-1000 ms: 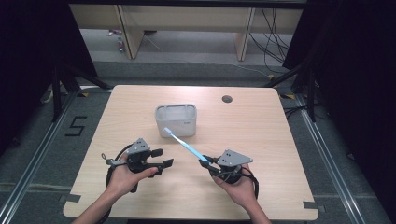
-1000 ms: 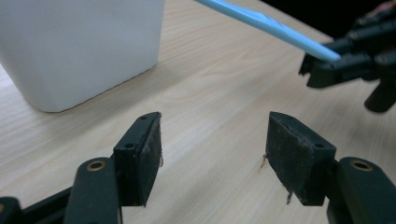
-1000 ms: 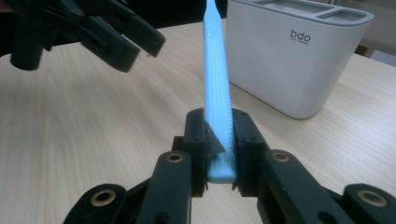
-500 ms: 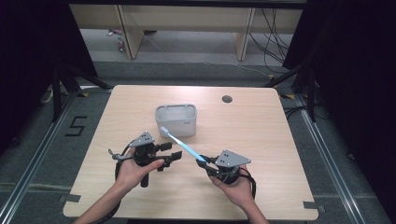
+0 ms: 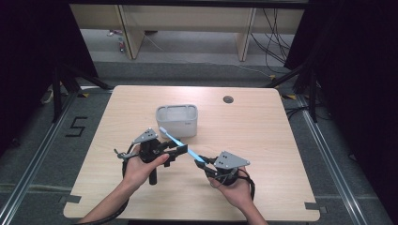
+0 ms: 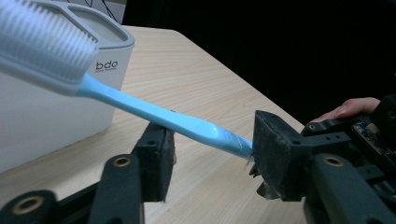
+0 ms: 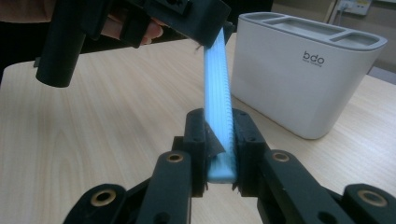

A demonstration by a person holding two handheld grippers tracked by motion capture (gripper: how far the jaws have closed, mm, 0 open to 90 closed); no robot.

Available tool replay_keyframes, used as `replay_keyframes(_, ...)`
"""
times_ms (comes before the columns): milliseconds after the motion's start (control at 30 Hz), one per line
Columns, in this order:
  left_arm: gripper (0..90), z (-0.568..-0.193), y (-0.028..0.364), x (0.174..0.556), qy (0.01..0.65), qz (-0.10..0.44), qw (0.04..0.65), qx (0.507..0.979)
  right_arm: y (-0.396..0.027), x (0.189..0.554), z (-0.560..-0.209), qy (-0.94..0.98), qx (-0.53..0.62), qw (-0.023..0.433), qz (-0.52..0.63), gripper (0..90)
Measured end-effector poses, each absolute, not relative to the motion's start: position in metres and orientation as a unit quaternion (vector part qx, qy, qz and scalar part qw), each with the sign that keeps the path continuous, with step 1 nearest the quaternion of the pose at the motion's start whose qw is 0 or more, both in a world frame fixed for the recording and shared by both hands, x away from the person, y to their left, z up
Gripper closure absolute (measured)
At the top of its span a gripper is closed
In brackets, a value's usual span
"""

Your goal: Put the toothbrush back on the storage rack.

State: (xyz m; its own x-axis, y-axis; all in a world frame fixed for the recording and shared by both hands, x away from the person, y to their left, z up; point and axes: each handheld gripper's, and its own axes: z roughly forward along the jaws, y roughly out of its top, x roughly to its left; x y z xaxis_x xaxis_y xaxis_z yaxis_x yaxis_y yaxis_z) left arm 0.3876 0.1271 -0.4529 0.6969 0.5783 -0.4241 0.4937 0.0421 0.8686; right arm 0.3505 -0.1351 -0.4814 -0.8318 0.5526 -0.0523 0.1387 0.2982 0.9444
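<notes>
A light blue toothbrush (image 5: 178, 143) with a grey-white brush head slants up over the table, its head toward the white holder (image 5: 177, 120). My right gripper (image 5: 204, 164) is shut on the butt of its handle (image 7: 217, 93), as the right gripper view (image 7: 219, 140) shows. My left gripper (image 5: 180, 152) has its jaws on either side of the handle's middle. They have just been closing, and a gap still shows in the left gripper view (image 6: 210, 158), where the handle (image 6: 187, 123) crosses between the pads. The left pad (image 6: 156, 154) lies just below the handle.
The white bdo holder (image 7: 299, 84) has several open compartments on top and stands mid-table, just beyond the brush head. A round dark cable hole (image 5: 228, 99) is at the table's far right. A person's hands hold both grippers near the front edge.
My left gripper moved right, up to the toothbrush, and its jaws now straddle the handle and stand narrower. The right gripper and the toothbrush stayed where they were.
</notes>
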Motion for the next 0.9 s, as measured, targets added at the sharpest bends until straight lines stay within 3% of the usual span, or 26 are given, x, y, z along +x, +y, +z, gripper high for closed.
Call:
replay_keyframes(333, 57.8, -0.451, 0.127, 0.391, 0.403, 0.013, 0.621, 0.672, -0.132, 0.349, -0.479, 0.787, 0.216, 0.206, 0.54, 78.9)
replay_keyframes(433, 66.5, -0.448, 0.127, 0.39, 0.402, 0.005, 0.629, 0.665, -0.129, 0.349, -0.481, 0.79, 0.215, 0.204, 0.536, 78.7)
replay_keyframes(667, 77.3, -0.439, 0.12, 0.385, 0.376, -0.011, 0.647, 0.663, -0.121, 0.349, -0.487, 0.802, 0.216, 0.204, 0.518, 77.4)
replay_keyframes(900, 82.6, -0.43, 0.115, 0.38, 0.338, 0.022, 0.64, 0.69, -0.115, 0.351, -0.489, 0.813, 0.211, 0.203, 0.504, 66.5)
